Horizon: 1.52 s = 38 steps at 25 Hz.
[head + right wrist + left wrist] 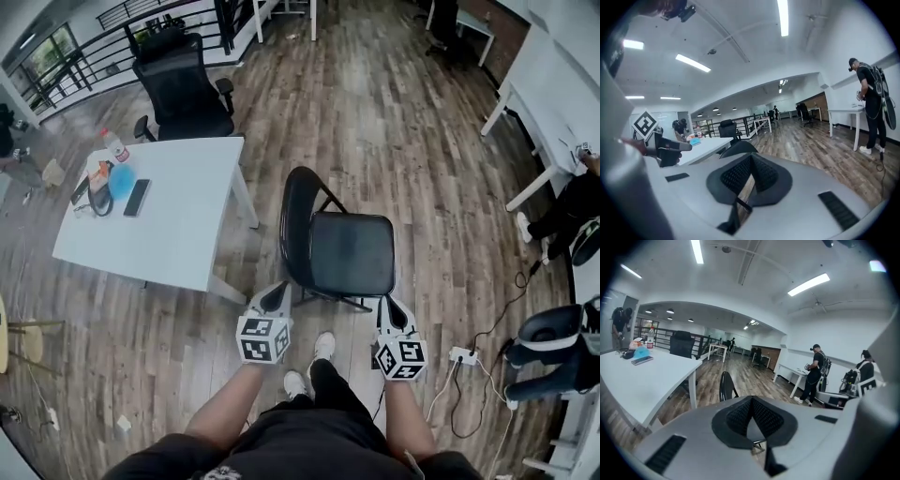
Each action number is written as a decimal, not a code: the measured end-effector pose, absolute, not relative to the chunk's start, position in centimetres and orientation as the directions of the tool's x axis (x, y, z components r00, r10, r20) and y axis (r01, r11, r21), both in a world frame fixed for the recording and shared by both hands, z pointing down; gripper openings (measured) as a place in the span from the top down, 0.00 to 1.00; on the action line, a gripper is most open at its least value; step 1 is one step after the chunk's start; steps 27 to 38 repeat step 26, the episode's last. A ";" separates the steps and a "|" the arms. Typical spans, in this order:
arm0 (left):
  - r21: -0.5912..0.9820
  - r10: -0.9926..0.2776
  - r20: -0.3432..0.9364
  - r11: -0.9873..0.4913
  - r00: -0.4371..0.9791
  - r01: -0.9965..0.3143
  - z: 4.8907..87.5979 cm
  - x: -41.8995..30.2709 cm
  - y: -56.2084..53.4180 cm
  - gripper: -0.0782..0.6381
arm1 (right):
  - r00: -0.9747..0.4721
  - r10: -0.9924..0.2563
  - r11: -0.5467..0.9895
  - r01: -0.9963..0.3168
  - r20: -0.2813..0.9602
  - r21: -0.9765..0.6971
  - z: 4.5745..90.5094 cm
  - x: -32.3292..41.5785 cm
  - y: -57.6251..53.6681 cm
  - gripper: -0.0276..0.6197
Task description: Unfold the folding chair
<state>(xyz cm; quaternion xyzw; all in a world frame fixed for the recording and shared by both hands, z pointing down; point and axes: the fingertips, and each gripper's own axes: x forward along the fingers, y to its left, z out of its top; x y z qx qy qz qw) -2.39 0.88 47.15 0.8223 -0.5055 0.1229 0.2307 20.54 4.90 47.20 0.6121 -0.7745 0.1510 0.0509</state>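
The black folding chair (352,253) stands opened on the wooden floor, with its seat level and its backrest (295,220) upright on the left side. My left gripper (275,295) hangs shut just before the seat's near left corner, holding nothing. My right gripper (389,305) is shut and empty at the near right corner. In the left gripper view the pads (740,416) meet, and the chair's backrest (725,385) rises beyond them. In the right gripper view the pads (764,173) are also together, with the backrest top (738,147) behind them.
A white table (178,225) with a bottle, a phone and a blue item stands to the left. A black office chair (183,89) is behind it. A power strip with cables (459,356) lies on the floor at right. White desks (553,94) line the right wall, where people (814,373) stand.
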 end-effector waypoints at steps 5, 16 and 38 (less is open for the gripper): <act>0.253 -0.784 0.384 -0.419 0.488 -0.872 44.2 -2.5 6.2 0.88 | -0.179 -0.952 0.183 -0.983 0.249 -0.008 43.0 18.0 9.6 0.93; 0.204 -0.832 0.298 -0.424 0.468 -0.883 39.1 -2.3 9.4 0.88 | -0.260 -0.956 0.255 -0.966 0.136 -0.052 37.5 14.9 12.2 0.93; 0.197 -0.831 0.291 -0.432 0.473 -0.880 38.5 -0.1 10.8 0.88 | -0.267 -0.958 0.268 -0.963 0.103 -0.006 36.4 15.2 12.9 0.93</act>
